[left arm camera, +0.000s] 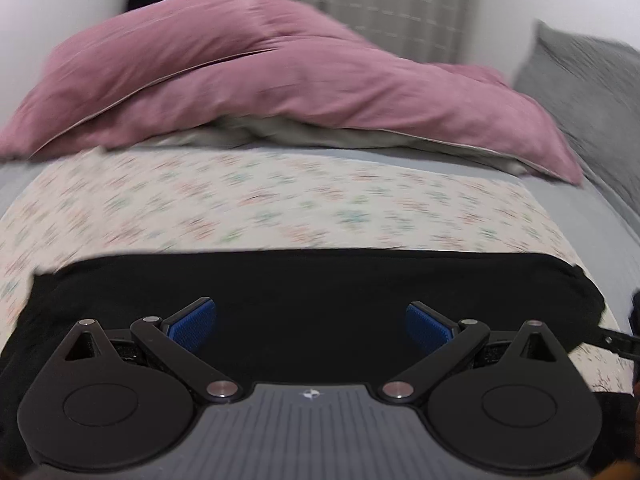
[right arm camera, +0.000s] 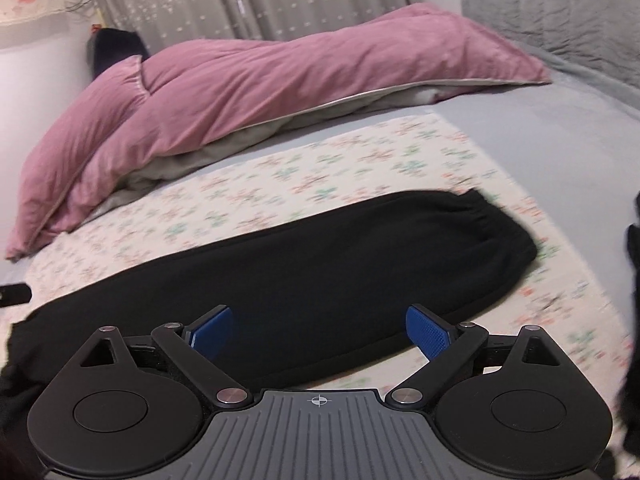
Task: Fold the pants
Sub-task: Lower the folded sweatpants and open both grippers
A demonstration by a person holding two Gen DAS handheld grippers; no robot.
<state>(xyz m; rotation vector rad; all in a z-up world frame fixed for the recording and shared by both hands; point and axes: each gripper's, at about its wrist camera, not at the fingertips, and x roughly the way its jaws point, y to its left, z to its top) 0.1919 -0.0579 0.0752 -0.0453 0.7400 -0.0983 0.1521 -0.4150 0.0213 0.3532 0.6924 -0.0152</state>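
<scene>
On the bed (right arm camera: 540,128), a pair of black pants (right arm camera: 320,264) is laid flat across a floral sheet (right arm camera: 280,184), folded lengthwise into one long band, with the elastic cuff end seen at the right in the right wrist view. Behind the pants, a pink duvet (right arm camera: 240,80) is bunched along the far side of the bed, and a grey curtain (right arm camera: 248,0) is seen beyond it. A grey pillow (left arm camera: 580,80) is propped at the right edge of the left wrist view (much of that view is blurred). The left tool (left arm camera: 311,320) is held above the pants with its blue pads (left arm camera: 192,324) wide apart and nothing between them. The right tool (right arm camera: 319,330) is likewise spread wide over the near edge of the pants, gripping nothing.
</scene>
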